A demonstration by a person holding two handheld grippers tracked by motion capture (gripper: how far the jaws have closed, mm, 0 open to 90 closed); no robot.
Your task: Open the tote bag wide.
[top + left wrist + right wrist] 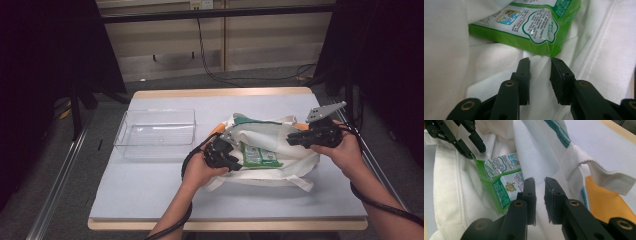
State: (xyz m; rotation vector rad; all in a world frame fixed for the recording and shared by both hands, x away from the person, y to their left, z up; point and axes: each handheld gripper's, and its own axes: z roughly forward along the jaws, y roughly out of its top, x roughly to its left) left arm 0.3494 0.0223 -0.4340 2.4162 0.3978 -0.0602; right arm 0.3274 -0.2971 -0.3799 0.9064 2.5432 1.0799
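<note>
Bag point(270, 150), white cloth with teal trim, lies slumped on the worktop point(150, 190), right of centre; a green packet point(257, 156) sits in its mouth, partly showing. Clear tray point(156, 132) stands empty to the left, apart from the bag. Left gripper point(222, 154) is at the bag's near-left edge; its own view shows its fingers point(524, 75) parted narrowly, nothing between them, tips just short of the packet's corner point(549, 51) over white cloth. Right gripper point(302, 138) is over the bag's right side; its fingers point(529, 195) also stand narrowly apart, with white cloth behind the gap and no clear pinch on it. Step in hand, by my reading: getting at the bag's contents, with the packet as the likely first item. Next move calls for the left fingers to advance onto the packet's corner and close, while the right holds the bag's mouth open. Hard to make out: how deep the packet goes, what the orange thing point(604, 200) under the bag's right edge is, and any other contents under the folds.
</note>
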